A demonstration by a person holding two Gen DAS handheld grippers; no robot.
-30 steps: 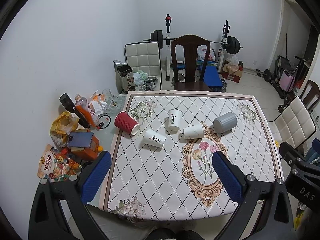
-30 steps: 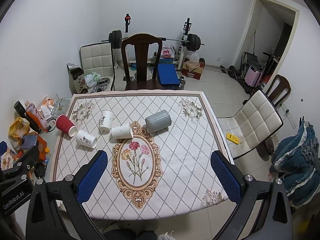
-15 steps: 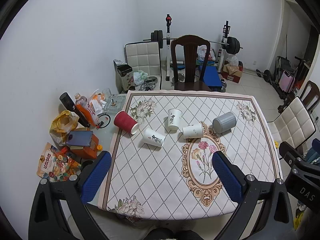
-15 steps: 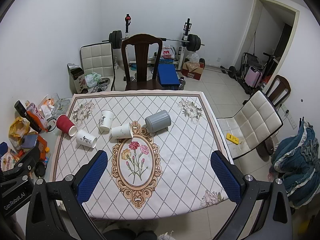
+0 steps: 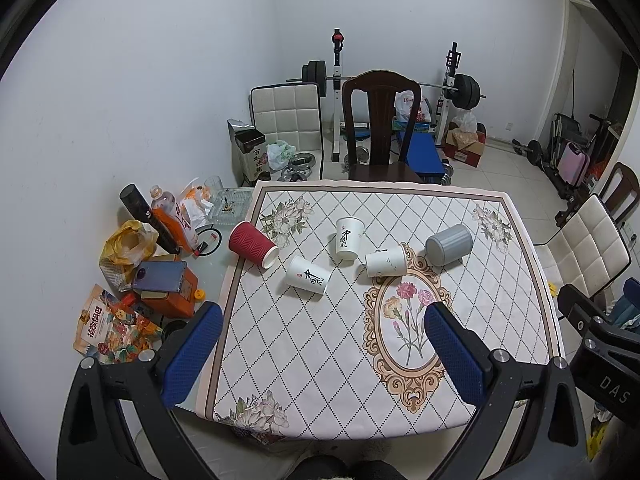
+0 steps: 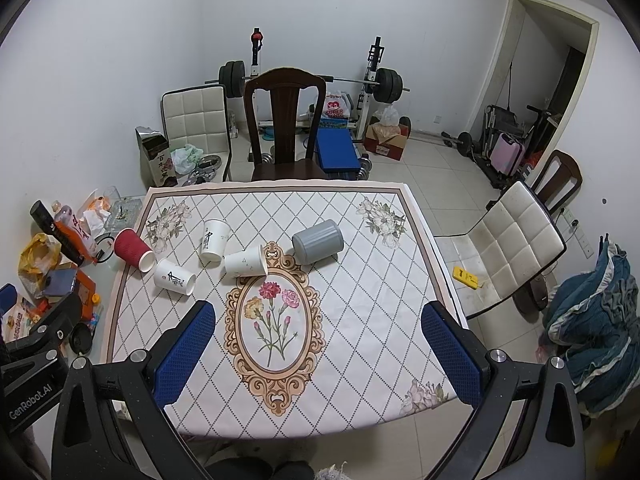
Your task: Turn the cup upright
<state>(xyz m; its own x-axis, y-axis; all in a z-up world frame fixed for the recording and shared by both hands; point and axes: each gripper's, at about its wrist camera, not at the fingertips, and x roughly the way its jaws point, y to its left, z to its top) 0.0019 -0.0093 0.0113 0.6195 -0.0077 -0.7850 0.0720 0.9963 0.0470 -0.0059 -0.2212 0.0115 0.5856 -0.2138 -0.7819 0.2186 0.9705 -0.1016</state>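
Table (image 5: 500, 304) with diamond-patterned cloth and an oval flower medallion (image 5: 406, 322), seen from above its near edge. Five cups on the far half. Red ribbed cup (image 5: 253, 243) on its side at the cloth's left border, mouth toward 4 o'clock. White cup with black lettering (image 5: 308, 279) on its side just past the red one at its 4 o'clock, apart from it. Second lettered white cup (image 5: 348, 238) standing upright, well apart from the others, at 1 o'clock from the lying lettered cup. Plain white cup (image 5: 385, 262) on its side at the medallion's top edge, mouth toward 3 o'clock. Grey ribbed cup (image 5: 449, 245) on its side just beside it at 2 o'clock; contact between the two cannot be told. Left gripper (image 5: 320, 354) held above the near part of the table, blue pads spread wide, nothing between them. Right gripper (image 6: 318, 350) likewise over the near edge, pads spread wide and empty. Dark wooden chair (image 5: 381, 128) at 12 o'clock beyond the table; barbell rack (image 5: 392, 80) behind it; clutter of bags and bottles (image 5: 160, 248) at 9 o'clock.
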